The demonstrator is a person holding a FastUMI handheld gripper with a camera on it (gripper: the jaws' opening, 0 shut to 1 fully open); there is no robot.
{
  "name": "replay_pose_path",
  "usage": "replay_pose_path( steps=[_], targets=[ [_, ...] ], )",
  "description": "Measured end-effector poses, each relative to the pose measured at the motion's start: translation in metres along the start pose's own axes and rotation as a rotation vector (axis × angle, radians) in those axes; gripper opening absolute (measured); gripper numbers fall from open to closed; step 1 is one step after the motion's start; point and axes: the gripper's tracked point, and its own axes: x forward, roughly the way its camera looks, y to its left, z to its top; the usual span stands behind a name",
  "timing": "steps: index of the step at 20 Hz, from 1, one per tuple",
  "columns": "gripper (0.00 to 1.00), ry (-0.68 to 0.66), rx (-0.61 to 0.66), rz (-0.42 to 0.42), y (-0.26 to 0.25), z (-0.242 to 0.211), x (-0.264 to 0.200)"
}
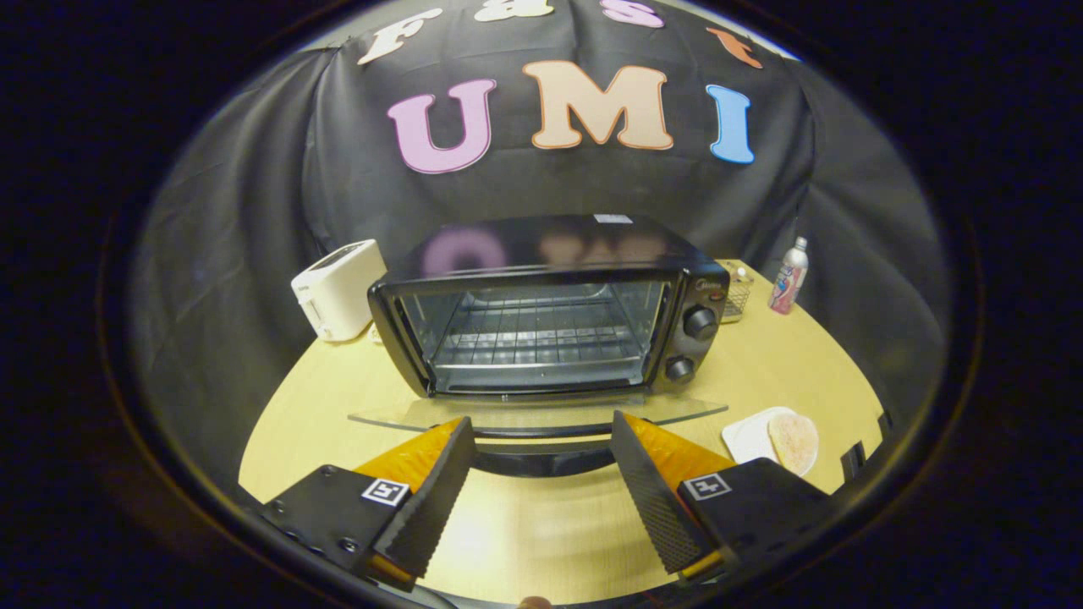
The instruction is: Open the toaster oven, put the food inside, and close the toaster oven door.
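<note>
though partly hidden, tool (541,440) apart

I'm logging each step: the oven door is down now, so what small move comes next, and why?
Probably swing the open tool right toward the food on the plate. The toaster oven stands open, its door flat just ahead of the fingers, rack bare, nothing held.

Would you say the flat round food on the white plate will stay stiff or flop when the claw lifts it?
The food looks thin and flat, so it will probably sag. It overhangs the plate, offering an edge to pinch. The claw is open.
</note>
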Motion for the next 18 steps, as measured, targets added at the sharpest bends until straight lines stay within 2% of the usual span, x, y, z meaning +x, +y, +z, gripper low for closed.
replay_pose_path(
  steps=[9, 13, 18],
  targets=[
    [0.99, 0.175, -0.005, -0.006, 0.000, -0.084, 0.001],
    [0.99, 0.262, -0.019, -0.009, -0.001, -0.119, 0.016],
    [0.99, 0.264, 0.006, -0.017, -0.003, -0.120, 0.013]
  ],
)
